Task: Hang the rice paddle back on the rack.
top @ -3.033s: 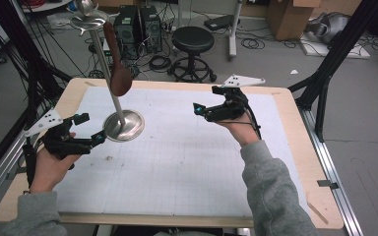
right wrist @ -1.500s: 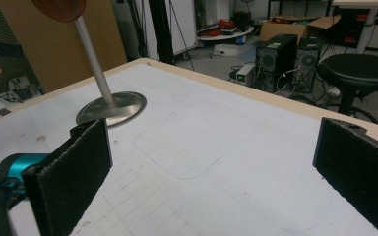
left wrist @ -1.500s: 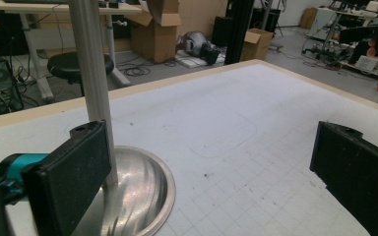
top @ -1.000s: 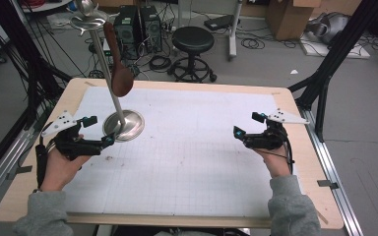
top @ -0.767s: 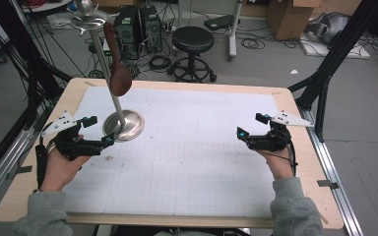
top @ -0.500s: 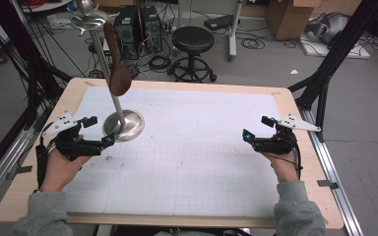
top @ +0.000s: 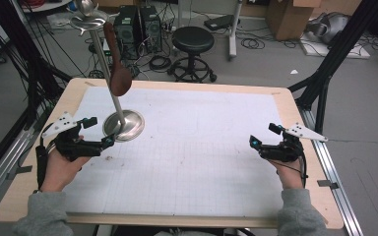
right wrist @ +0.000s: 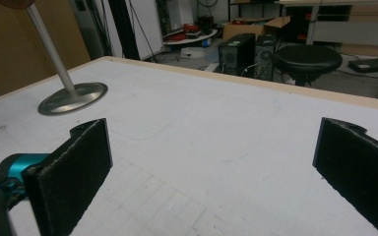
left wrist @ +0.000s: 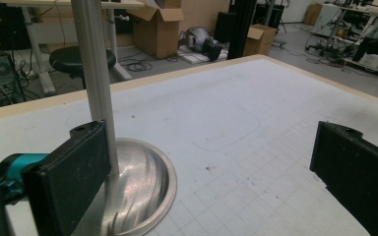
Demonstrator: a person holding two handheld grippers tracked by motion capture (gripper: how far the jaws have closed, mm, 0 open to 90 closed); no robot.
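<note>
A metal stand with a round steel base and a tall pole rises at the table's left; a brown banana hangs from its top hook. My left gripper is open just left of the base, which lies close ahead in the left gripper view beside the pole. Near the table's right edge my right gripper is open and holds nothing. The stand's base and pole lie far off in the right gripper view.
A white gridded mat covers the wooden table. Behind the table stand a black stool, computer towers and cardboard boxes. Black frame legs rise at the right.
My right gripper has drawn back from the table's middle to its right edge, still open. My left gripper moved a little closer to the stand's base three seconds ago and has since stayed still.
</note>
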